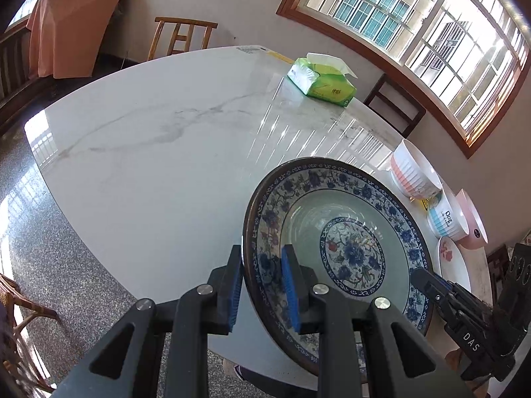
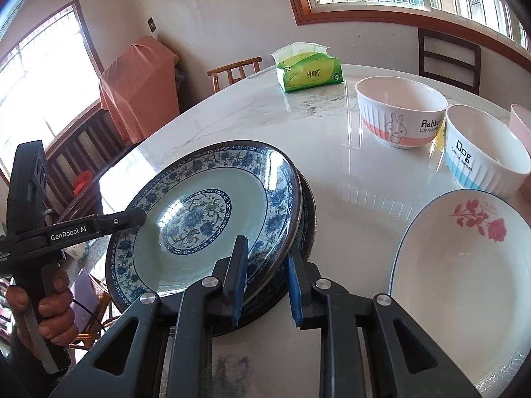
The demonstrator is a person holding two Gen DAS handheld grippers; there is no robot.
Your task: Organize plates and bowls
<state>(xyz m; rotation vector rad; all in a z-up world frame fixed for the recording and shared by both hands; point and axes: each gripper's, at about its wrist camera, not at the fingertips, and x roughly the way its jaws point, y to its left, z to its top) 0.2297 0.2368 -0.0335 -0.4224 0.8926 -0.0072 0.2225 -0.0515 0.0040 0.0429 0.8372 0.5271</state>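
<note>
A blue-floral plate (image 1: 335, 238) (image 2: 212, 219) is held tilted just above a second matching plate (image 2: 307, 229) on the marble table (image 1: 159, 152). My left gripper (image 1: 260, 285) straddles the top plate's left rim, one finger inside and one outside, with some gap at the pads. My right gripper (image 2: 265, 275) straddles its right rim the same way. The right gripper also shows in the left wrist view (image 1: 428, 285), and the left one in the right wrist view (image 2: 132, 217). A white rose plate (image 2: 464, 278), a Rabbit bowl (image 2: 401, 112) and a Dog bowl (image 2: 484, 152) sit to the right.
A pink bowl (image 2: 521, 122) stands at the far right edge. A green tissue pack (image 2: 307, 71) lies at the table's far side. Wooden chairs (image 2: 448, 59) ring the table, and an orange-covered object (image 2: 136, 89) stands by the wall.
</note>
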